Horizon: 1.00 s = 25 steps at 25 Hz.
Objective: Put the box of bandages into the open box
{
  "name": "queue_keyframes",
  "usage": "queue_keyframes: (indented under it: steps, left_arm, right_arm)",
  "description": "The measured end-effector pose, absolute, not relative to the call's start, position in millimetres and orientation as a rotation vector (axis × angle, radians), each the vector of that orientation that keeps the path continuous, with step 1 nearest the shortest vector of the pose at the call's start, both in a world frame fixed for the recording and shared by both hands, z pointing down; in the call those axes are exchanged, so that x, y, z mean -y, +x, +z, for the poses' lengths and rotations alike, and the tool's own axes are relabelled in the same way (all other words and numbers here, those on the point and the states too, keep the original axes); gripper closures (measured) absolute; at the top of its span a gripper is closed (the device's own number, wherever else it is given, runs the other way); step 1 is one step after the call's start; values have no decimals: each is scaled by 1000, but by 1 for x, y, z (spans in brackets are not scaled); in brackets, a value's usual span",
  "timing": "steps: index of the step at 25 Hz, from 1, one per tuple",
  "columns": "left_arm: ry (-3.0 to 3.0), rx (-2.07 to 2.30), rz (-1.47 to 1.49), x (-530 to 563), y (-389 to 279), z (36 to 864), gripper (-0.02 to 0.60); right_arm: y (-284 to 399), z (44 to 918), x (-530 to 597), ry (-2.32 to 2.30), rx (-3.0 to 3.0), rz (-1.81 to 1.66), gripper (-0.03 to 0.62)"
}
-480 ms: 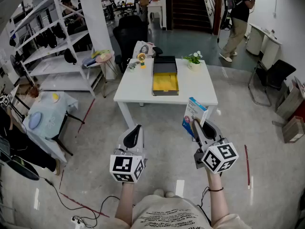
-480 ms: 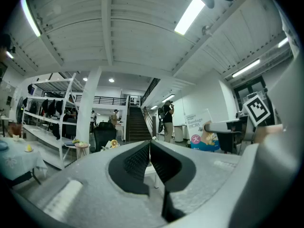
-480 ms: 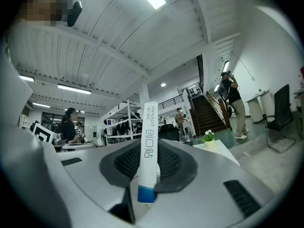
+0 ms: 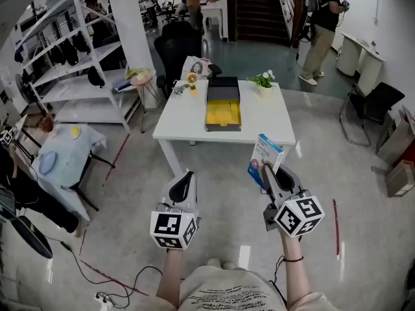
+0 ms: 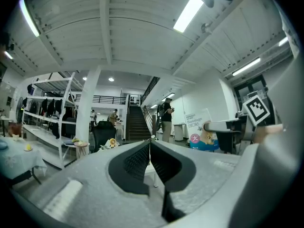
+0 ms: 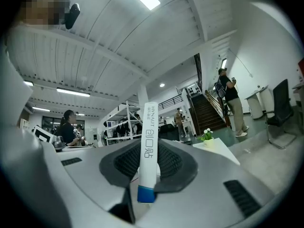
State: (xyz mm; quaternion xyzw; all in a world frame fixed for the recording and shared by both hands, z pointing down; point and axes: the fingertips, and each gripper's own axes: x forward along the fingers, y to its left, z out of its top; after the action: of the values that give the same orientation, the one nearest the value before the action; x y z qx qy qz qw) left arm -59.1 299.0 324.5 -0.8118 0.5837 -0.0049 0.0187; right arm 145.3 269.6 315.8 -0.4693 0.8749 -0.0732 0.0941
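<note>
The step in hand is judged to be the carry. The box of bandages (image 4: 266, 154) is clamped in the right tool (image 4: 267, 171) over the floor, short of the near edge of the tabletop (image 4: 269, 118).

- **Grip:** The box is taken across its thin dimension, with the pads on its two broad faces. Much of its length projects beyond the tips. A slow, level approach is advised, so that the box does not pivot in the grip.
- **Approach:** The grip is not to be loosened before the box is over the opening. The open box (image 4: 224, 113) lies near the middle of the tabletop. Its dark lid is folded back on the far side and its yellow interior is exposed. Entry from the near side is therefore recommended.
- **Release:** The box of bandages is to be lowered into the yellow interior before release.
- **Clearance:** The potted plant (image 4: 264, 80), toward the far right corner, is to be avoided.

Tool state:

- **Right tool:** The jaws are set narrowly apart and pressed on the box of bandages. The box is seen edge-on between the pads, with its blue end nearest the camera.
- **Left tool (image 4: 183, 181):** The pads are brought together with nothing between them. The tool is held beside the right tool, over the floor, and no object is touched.
</note>
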Motion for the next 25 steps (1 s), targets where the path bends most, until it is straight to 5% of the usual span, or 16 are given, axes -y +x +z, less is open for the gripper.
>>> queue_keyframes:
  steps: [25]
  left_arm:
    - [-2529, -1856, -16, -199, -50, 341, 558]
  right_arm:
    - [163, 338, -160, -1384, -2558, -328, 513]
